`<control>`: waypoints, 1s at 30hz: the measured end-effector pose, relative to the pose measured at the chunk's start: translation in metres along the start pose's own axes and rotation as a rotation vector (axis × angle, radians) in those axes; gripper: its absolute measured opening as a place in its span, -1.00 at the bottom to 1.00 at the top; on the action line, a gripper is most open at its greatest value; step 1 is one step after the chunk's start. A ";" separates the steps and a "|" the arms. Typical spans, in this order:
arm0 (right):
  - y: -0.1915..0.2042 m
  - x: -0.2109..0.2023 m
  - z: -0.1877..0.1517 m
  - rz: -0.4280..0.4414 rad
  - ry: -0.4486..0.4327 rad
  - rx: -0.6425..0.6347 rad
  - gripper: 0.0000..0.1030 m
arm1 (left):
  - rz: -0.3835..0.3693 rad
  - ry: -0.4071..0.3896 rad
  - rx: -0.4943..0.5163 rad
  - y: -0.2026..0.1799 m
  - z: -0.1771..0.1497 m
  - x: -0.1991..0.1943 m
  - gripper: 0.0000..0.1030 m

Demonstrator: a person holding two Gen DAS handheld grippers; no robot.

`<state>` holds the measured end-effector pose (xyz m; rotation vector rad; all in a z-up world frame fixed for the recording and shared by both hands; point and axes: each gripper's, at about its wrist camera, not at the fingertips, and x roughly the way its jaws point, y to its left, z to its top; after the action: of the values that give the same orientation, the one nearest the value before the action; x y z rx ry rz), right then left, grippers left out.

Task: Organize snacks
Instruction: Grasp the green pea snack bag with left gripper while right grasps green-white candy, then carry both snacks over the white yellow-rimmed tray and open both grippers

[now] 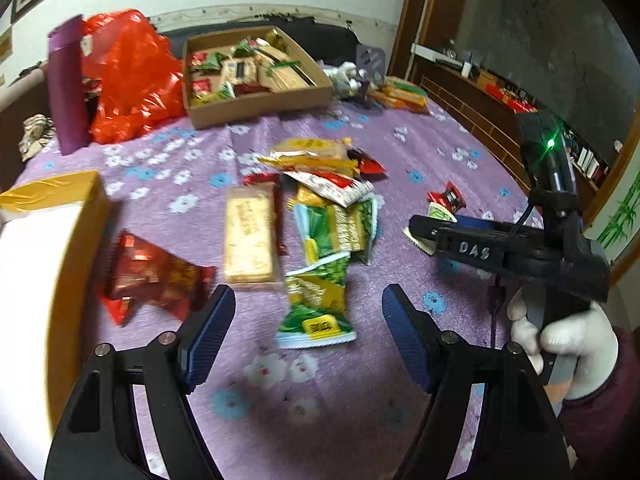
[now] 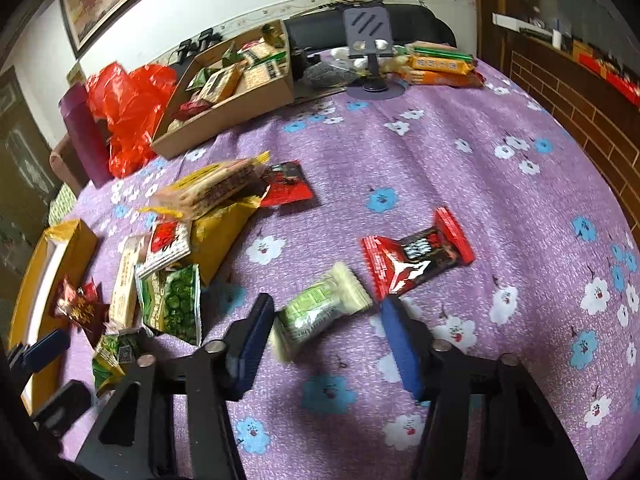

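The right gripper (image 2: 326, 344) has its fingers apart, with nothing clamped. The pale green wrapped snack (image 2: 322, 312) lies directly ahead of the gap, its near end between the two fingertips. Its long axis runs diagonally, from the near left to the far right, so it crosses the closing line at an angle rather than square. Whether the pads touch the wrapper cannot be told.

The left gripper (image 1: 308, 328) also has its fingers apart and holds nothing. A green and yellow packet (image 1: 316, 308) lies between and just beyond its fingertips, long axis running away from the camera.

Judgement: the right gripper is the nearer tool for the pale green snack. A small wrist rotation would likely align the pads across the short width of the packet before closing.

Surroundings, working outward:
- A red and black bar (image 2: 416, 256) lies just beyond the pale green snack, near its far end. It could be caught by the right finger during closing.
- A loose pile of snacks (image 1: 320, 192) occupies the middle of the purple floral cloth (image 2: 440, 160).
- A beige cracker pack (image 1: 250, 234) and a red foil packet (image 1: 152, 276) lie left of the pile.
- A yellow-edged box (image 1: 60, 216) stands at the left edge.
- A cardboard tray (image 1: 260, 108) at the far side already holds sorted snacks and is the probable destination.
- A red plastic bag (image 1: 132, 76) and a purple cylinder (image 1: 66, 88) stand left of the tray.
- A phone stand (image 2: 368, 36) stands at the far edge, well apart.
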<state>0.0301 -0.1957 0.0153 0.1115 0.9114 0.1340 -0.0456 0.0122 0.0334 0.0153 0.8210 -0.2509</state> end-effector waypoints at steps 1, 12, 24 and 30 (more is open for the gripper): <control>0.003 0.001 -0.001 -0.008 -0.005 -0.017 -0.04 | -0.001 0.007 0.007 -0.003 0.001 0.005 0.47; -0.005 -0.009 -0.008 0.085 -0.033 0.000 -0.66 | 0.003 0.022 -0.037 0.003 -0.002 0.002 -0.45; 0.036 -0.079 -0.018 0.293 -0.122 -0.053 -0.67 | 0.081 -0.171 -0.274 0.091 -0.027 -0.110 -0.44; 0.115 -0.099 -0.030 0.428 -0.090 -0.197 -0.68 | 0.279 -0.204 -0.414 0.158 -0.061 -0.148 -0.44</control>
<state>-0.0613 -0.0974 0.0920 0.1272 0.7702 0.6106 -0.1510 0.2044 0.0860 -0.2788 0.6463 0.1812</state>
